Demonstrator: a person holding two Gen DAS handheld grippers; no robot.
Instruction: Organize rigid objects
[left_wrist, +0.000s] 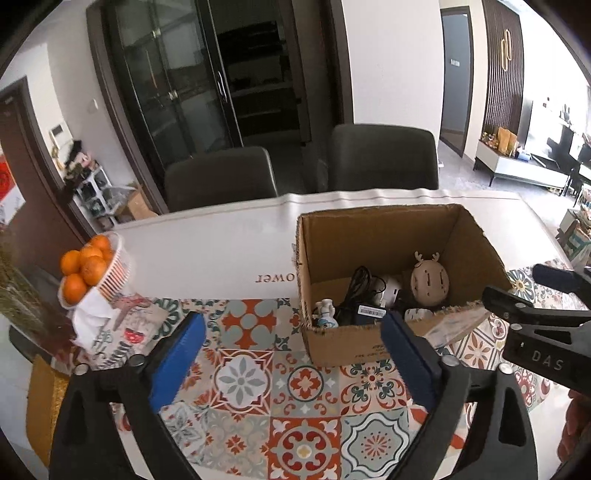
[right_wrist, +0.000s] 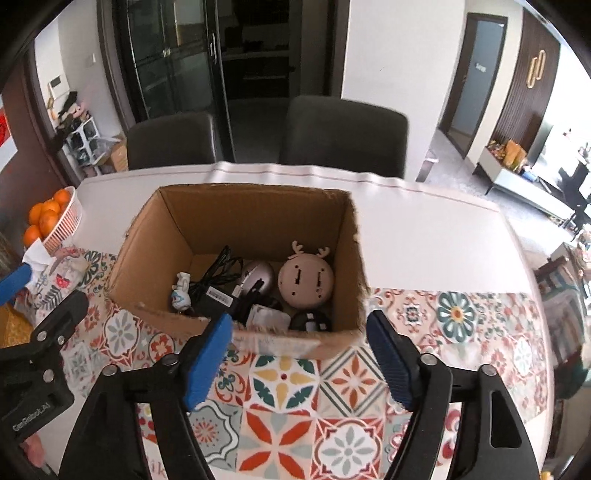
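Judging from the left wrist view, sorting looks nearly finished: the cardboard box (left_wrist: 388, 288) holds a deer-faced gadget (left_wrist: 430, 282), black adapter (left_wrist: 364, 312) and small figurine (left_wrist: 327, 315); the left gripper (left_wrist: 291, 354), jaws spread, sits just before it.

Right wrist view: the right gripper (right_wrist: 299, 360), spread and empty, faces the box, where a mouse (right_wrist: 258, 280), perhaps, lies beside the deer-faced gadget.

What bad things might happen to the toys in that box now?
The black cable lies tangled over the other things in the cardboard box, so lifting one item may drag others out. The round deer toy looks smooth and could slip from open fingers. The box's near wall looks worn and might bend if the right gripper bumps it.
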